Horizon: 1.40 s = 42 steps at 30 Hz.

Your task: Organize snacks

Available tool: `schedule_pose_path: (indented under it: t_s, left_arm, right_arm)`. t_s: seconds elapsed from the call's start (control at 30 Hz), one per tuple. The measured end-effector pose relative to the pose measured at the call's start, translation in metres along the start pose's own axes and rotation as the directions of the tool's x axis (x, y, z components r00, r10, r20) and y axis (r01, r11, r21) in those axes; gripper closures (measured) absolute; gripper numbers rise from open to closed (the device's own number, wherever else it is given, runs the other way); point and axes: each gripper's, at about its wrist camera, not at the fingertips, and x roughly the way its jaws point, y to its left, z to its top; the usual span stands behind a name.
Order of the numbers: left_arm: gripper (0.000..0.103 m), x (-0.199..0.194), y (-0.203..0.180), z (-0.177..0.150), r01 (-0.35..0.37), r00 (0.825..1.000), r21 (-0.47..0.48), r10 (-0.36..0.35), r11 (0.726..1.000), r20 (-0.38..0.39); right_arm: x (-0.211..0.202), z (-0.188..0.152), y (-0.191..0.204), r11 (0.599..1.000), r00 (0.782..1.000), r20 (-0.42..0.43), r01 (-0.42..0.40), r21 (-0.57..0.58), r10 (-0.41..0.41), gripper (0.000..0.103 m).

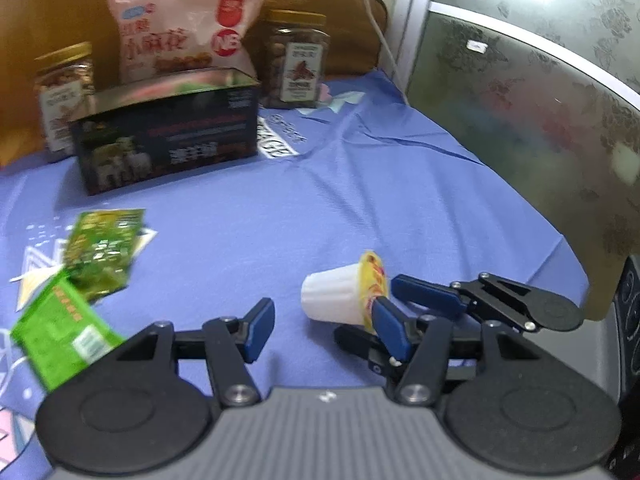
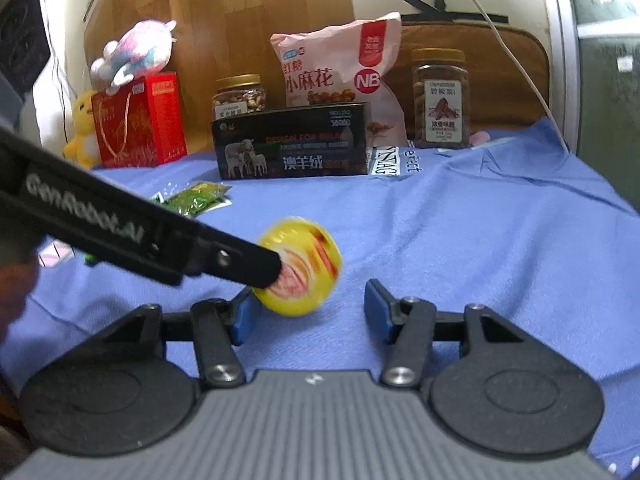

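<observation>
Two clear plastic nut jars (image 2: 441, 98), one pink "NB" snack bag (image 2: 340, 68), one black open cardboard box (image 2: 292, 142), two green sachets (image 1: 102, 250), one yellow-lidded white jelly cup (image 1: 344, 296), left gripper (image 1: 320, 330) open, right gripper (image 2: 310, 310) open beside cup.

Blue cloth (image 2: 460, 240) over the tabletop, matt and creased. The jelly cup (image 1: 334, 296) looks like milky white ribbed plastic, its yellow foil lid (image 2: 300, 272) shining. Far back, the pink snack bag (image 2: 340, 68) is glossy film; the two jars (image 2: 440, 100) are clear plastic with gold lids. The black box (image 2: 292, 144) is printed card with a sheen. Green sachets (image 1: 104, 252) glint. Smooth wood panel (image 2: 240, 20) behind, fluffy plush toy (image 2: 136, 52) far left.
</observation>
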Motion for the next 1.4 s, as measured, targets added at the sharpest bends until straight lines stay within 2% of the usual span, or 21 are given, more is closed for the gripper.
schedule_pose_path:
  t_s: [0.17, 0.27, 0.4, 0.53, 0.7, 1.13, 1.4]
  left_arm:
    - [0.047, -0.013, 0.014, -0.003, -0.064, 0.997, -0.029, 0.065, 0.998, 0.036]
    - [0.046, -0.017, 0.025, -0.005, -0.139, 0.989, -0.048, 0.142, 0.989, 0.049]
    - [0.046, -0.018, 0.039, -0.01, -0.203, 0.977, -0.079, 0.207, 0.976, 0.049]
    - [0.046, -0.021, 0.052, -0.015, -0.245, 0.967, -0.112, 0.251, 0.963, 0.042]
    - [0.046, -0.027, 0.059, -0.022, -0.291, 0.953, -0.114, 0.298, 0.95, 0.057]
    - [0.045, -0.034, 0.06, -0.032, -0.295, 0.95, -0.109, 0.303, 0.949, 0.074]
    - [0.045, -0.037, 0.057, -0.04, -0.27, 0.958, -0.11, 0.278, 0.957, 0.069]
  right_arm:
    - [0.008, 0.007, 0.008, 0.998, 0.999, -0.028, 0.041, -0.051, -0.043, 0.046]
    - [0.017, 0.015, 0.013, 0.996, 0.998, -0.037, 0.052, -0.079, -0.055, 0.052]
    - [0.036, 0.026, 0.024, 0.992, 0.998, -0.044, 0.048, -0.114, -0.053, 0.052]
    - [0.049, 0.033, 0.029, 0.996, 0.998, -0.052, 0.033, -0.082, -0.037, 0.052]
    - [0.038, 0.026, 0.036, 0.999, 0.999, -0.036, -0.003, -0.044, 0.001, 0.051]
    - [0.014, 0.005, 0.038, 0.999, 1.0, -0.015, 0.008, 0.042, -0.008, 0.05]
    - [0.01, 0.004, 0.04, 0.995, 1.0, -0.017, -0.019, 0.102, 0.021, 0.034]
